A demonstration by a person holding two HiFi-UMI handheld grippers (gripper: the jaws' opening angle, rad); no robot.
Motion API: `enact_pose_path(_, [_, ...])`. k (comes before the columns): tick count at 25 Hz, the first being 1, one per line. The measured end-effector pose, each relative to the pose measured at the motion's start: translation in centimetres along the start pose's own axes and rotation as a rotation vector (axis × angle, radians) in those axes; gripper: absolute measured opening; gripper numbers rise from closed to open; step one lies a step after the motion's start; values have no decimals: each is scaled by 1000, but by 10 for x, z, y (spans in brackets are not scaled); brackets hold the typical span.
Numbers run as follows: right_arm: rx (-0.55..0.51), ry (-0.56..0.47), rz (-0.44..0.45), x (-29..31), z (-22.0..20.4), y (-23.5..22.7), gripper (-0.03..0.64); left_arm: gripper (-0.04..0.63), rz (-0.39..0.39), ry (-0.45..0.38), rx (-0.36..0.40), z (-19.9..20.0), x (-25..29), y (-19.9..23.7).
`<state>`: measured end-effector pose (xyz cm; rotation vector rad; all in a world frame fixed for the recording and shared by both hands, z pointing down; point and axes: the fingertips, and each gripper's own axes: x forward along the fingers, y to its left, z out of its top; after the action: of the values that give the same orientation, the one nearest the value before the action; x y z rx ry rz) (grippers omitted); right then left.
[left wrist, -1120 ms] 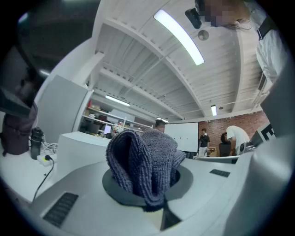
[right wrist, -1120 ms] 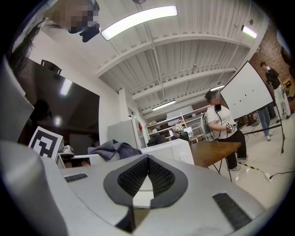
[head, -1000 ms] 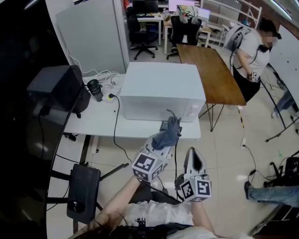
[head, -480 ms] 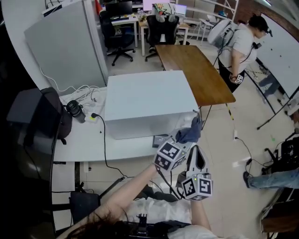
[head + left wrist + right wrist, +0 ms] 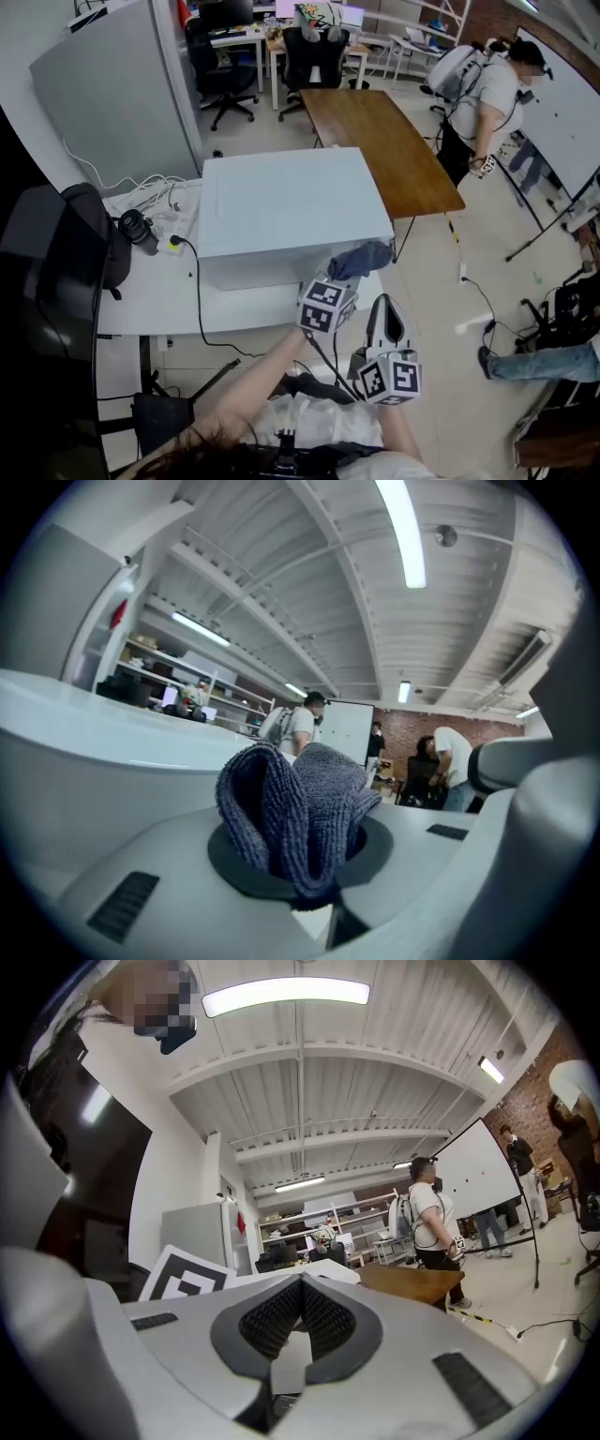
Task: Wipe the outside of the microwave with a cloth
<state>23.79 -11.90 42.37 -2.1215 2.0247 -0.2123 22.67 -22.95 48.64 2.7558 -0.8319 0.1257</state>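
Note:
The white microwave (image 5: 286, 211) stands on a white table (image 5: 164, 300) in the head view. My left gripper (image 5: 345, 281) is shut on a blue-grey cloth (image 5: 362, 257), which lies against the microwave's near right corner. In the left gripper view the folded cloth (image 5: 298, 815) bulges out between the shut jaws, with the microwave's pale top (image 5: 103, 752) to the left. My right gripper (image 5: 387, 319) hangs lower, off the table's front edge, shut with nothing in it (image 5: 300, 1321).
A black bag (image 5: 89, 244), a dark cup (image 5: 138, 230) and white cables (image 5: 155, 195) lie left of the microwave. A brown wooden table (image 5: 380, 145) stands behind it. A person (image 5: 483, 98) stands at the far right, office chairs (image 5: 314, 56) at the back.
My left gripper has carried the cloth up and forward from below the table edge to the microwave's near right corner. The head view has shifted; the right gripper has stayed low.

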Motion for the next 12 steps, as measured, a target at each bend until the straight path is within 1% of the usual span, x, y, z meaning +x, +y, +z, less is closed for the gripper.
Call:
enact_pose_path(4, [11,20,62,16,-4,10,17,44,166,-71,-109,4,-44,51])
enact_pose_path(6, [23,34,102,23,-9,18,17,44,234,-98,-143,4,-69,72])
enact_pose_path(8, [38,53,147,30,-17,29,17,44,293,-118,-129,4,-95,89])
enact_pose_path(12, [55,80,239,44,-27,55,17,44,464,-144,-28,9,-158,127])
